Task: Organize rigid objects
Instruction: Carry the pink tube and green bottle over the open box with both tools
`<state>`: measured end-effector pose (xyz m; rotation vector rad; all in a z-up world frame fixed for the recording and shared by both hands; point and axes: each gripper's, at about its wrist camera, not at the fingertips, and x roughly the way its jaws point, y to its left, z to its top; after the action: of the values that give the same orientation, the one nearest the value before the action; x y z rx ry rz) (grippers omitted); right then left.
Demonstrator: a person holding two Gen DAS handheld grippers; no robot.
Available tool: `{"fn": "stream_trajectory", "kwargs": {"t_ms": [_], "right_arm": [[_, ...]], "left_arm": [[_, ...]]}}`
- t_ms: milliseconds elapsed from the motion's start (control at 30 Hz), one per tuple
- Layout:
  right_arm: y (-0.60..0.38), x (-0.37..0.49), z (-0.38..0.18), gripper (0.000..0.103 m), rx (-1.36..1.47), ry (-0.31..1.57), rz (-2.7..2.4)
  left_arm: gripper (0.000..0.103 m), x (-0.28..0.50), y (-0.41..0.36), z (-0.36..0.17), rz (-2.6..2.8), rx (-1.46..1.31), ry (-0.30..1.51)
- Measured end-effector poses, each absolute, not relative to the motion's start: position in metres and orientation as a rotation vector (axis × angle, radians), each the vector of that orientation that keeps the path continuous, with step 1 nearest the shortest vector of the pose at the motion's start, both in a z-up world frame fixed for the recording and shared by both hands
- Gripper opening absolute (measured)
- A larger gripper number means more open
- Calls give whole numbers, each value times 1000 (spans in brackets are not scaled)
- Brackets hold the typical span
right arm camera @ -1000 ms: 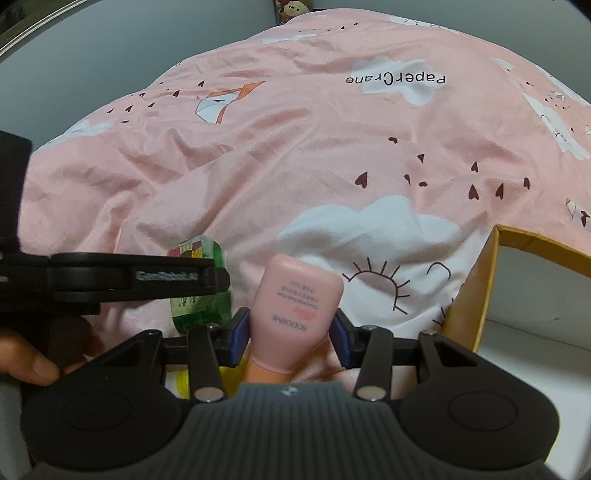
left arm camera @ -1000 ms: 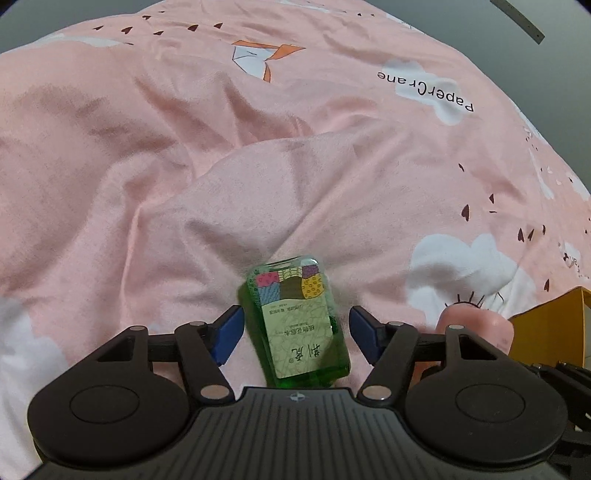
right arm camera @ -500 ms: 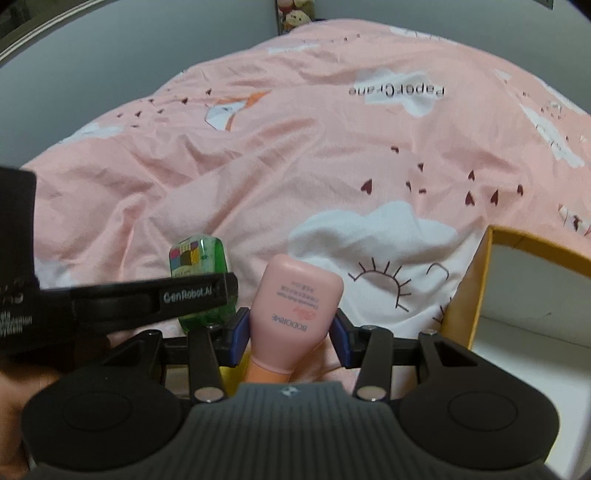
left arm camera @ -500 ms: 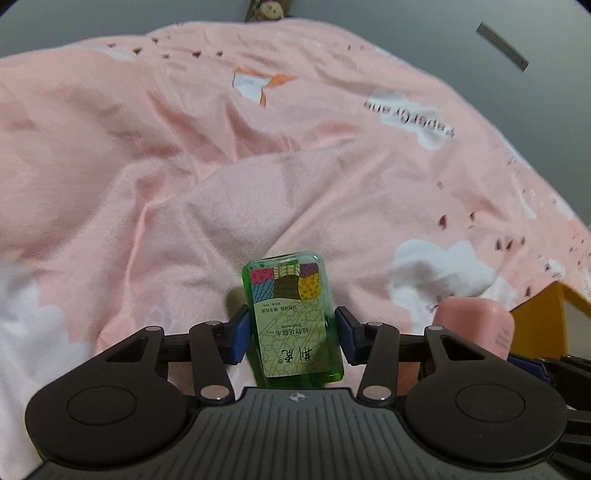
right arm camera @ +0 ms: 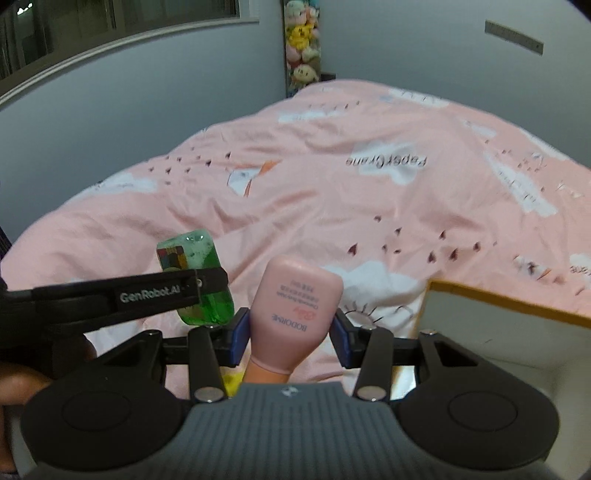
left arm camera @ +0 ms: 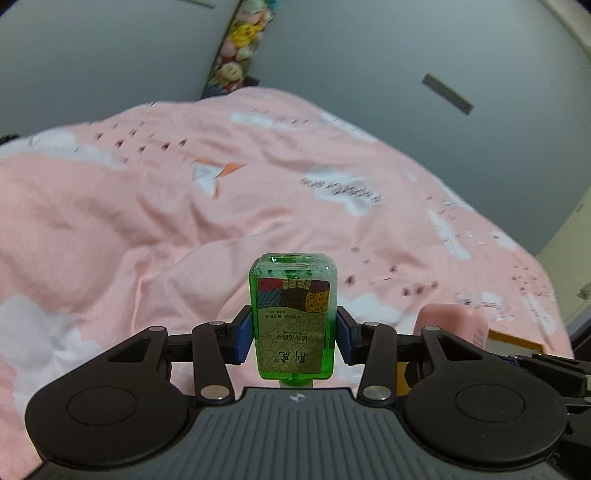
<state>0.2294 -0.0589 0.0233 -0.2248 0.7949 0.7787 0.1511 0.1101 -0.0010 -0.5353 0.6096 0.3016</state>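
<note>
A green transparent bottle [left arm camera: 291, 310] with a patchwork label stands upright between the blue pads of my left gripper [left arm camera: 293, 334], lifted clear of the pink quilt [left arm camera: 147, 221]. The jaws are closing and the pads press on its sides. A pink squeeze bottle [right arm camera: 295, 314] is held cap-down in my right gripper [right arm camera: 290, 338], which is shut on it above the quilt. The right wrist view also shows the green bottle [right arm camera: 195, 251] at the left, behind a finger of the left gripper [right arm camera: 147, 295]. The pink bottle [left arm camera: 458, 321] appears at the right of the left wrist view.
A white box with a yellow rim [right arm camera: 509, 306] stands open at the right, near the right gripper. Grey walls, a window [right arm camera: 110, 14] and a column of plush toys [right arm camera: 301, 44] lie beyond the bed. A hand [right arm camera: 14, 391] holds the left gripper.
The left jaws closed onto the green bottle and raised it off the quilt. The right gripper rose with the pink bottle. Both views now tilt up toward the wall.
</note>
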Motion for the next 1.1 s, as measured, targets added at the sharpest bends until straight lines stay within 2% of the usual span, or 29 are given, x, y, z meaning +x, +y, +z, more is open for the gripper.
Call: {"fn": "stream_trajectory", "kwargs": {"t_ms": [333, 500, 767, 933, 1100], "right_arm": [[-125, 215, 67, 46, -174, 723, 714], [-163, 219, 74, 46, -159, 728, 648], [-214, 235, 45, 46, -166, 821, 528], [-230, 247, 23, 46, -197, 858, 479], [-233, 261, 3, 46, -222, 895, 484]], "left_arm": [[51, 147, 58, 47, 91, -460, 568], [51, 163, 31, 53, -73, -390, 652], [51, 203, -6, 33, -257, -313, 840], [51, 223, -31, 12, -253, -282, 876], [51, 241, -65, -6, -167, -109, 894]]}}
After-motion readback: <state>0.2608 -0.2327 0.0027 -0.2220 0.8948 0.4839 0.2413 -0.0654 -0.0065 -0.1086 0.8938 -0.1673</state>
